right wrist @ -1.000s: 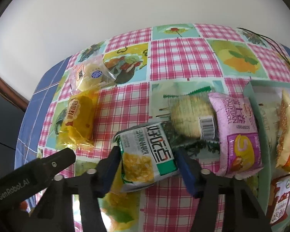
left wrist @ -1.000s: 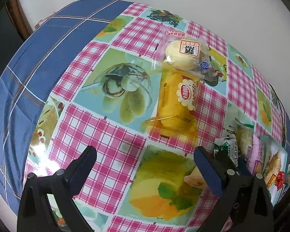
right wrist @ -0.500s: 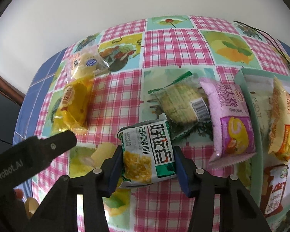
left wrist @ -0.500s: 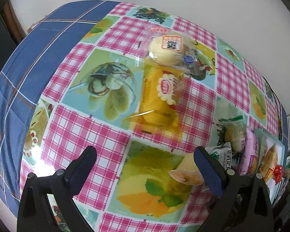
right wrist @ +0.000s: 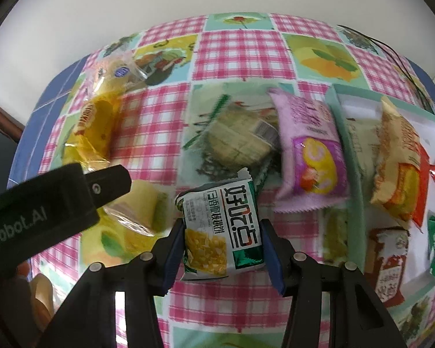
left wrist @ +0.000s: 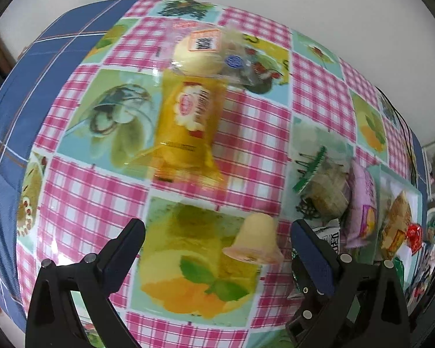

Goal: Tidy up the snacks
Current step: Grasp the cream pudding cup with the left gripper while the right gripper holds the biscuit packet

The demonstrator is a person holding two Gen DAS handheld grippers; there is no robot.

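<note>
My right gripper (right wrist: pixel 221 240) is shut on a white-and-green corn snack packet (right wrist: pixel 221 226), lifted above the checked tablecloth. My left gripper (left wrist: pixel 217 249) stands open over the cloth, and a small peach jelly cup (left wrist: pixel 253 242) lies on its side between its fingers, nearer the right one. Farther off lie a yellow cake packet (left wrist: pixel 188 124) and a clear-wrapped round bun (left wrist: pixel 203 52). A green-wrapped biscuit (right wrist: pixel 237 142) and a purple snack bag (right wrist: pixel 313 156) lie left of a teal tray (right wrist: pixel 355 174) that holds several packets.
The left gripper's black body (right wrist: pixel 43 211) crosses the lower left of the right wrist view, above the jelly cup (right wrist: pixel 139 206). A blue cloth border (left wrist: pixel 29 81) runs along the table's left edge. A white wall stands behind. A black cable (right wrist: pixel 391 55) lies at the far right.
The left gripper has shifted so the jelly cup now lies between its fingers. The right gripper has closed a little on the corn packet and carried it slightly toward the tray.
</note>
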